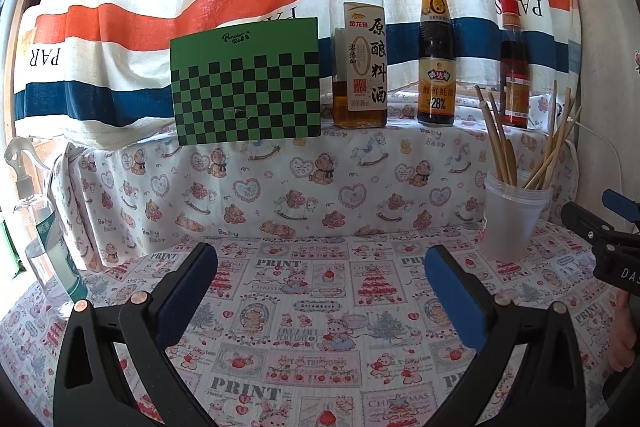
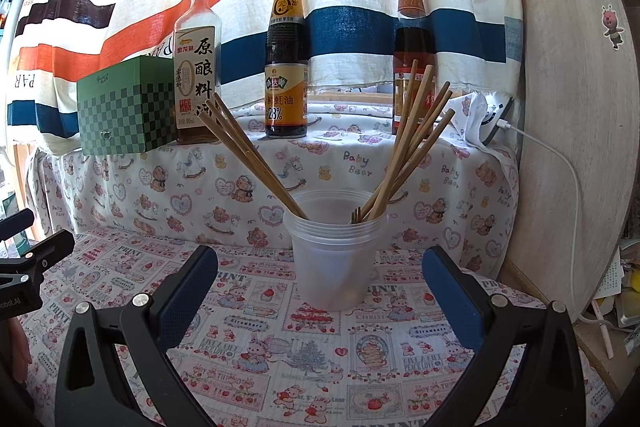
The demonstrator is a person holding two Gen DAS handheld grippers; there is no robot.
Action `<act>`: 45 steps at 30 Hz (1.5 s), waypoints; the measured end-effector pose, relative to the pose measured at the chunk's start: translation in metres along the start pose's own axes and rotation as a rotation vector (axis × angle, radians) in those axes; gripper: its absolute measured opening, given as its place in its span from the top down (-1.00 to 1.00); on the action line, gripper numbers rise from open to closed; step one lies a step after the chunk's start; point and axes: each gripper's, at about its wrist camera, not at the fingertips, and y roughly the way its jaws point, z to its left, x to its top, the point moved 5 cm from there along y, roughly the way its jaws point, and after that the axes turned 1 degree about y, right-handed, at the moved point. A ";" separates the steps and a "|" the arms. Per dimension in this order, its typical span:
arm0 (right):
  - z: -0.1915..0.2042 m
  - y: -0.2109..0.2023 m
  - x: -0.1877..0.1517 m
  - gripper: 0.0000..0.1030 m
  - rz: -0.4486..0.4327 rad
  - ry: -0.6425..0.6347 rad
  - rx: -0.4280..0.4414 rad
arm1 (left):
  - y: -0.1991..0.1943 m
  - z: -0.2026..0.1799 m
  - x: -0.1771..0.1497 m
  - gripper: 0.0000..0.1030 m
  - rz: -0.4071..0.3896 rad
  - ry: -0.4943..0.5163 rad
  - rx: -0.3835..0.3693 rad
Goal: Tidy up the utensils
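Left wrist view showed the left gripper (image 1: 320, 279) with jaws wide apart and empty above the printed tablecloth (image 1: 312, 339), the plastic cup (image 1: 512, 219) of chopsticks (image 1: 500, 143) well off to its right

Right wrist view showed the right gripper (image 2: 320, 279) likewise spread and empty, the cup (image 2: 334, 255) standing just ahead between its fingers, chopsticks (image 2: 412, 151) leaning against the rim on both sides

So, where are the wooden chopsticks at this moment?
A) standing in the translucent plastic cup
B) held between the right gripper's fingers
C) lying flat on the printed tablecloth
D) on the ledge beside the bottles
A: the wooden chopsticks lean out of the translucent plastic cup, fanned into two bunches, while the right gripper is open and empty.
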 end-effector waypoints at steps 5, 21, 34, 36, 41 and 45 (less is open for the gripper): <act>0.000 0.000 0.000 -1.00 0.001 0.000 0.000 | -0.003 -0.003 0.001 -1.00 -0.016 0.014 0.006; 0.000 0.002 0.000 -1.00 0.005 -0.002 0.003 | -0.003 -0.003 0.000 -1.00 -0.014 0.012 0.010; 0.000 0.002 0.000 -1.00 0.006 -0.002 0.004 | -0.003 -0.002 0.001 -1.00 -0.013 0.016 0.019; 0.000 0.002 0.000 -1.00 0.006 -0.002 0.004 | -0.003 -0.002 0.001 -0.99 -0.013 0.017 0.018; 0.000 0.002 0.000 -1.00 0.007 -0.002 0.004 | -0.003 -0.001 0.001 -1.00 -0.013 0.018 0.018; -0.001 0.002 0.000 -1.00 0.006 -0.001 0.004 | -0.003 -0.002 0.001 -1.00 -0.012 0.019 0.019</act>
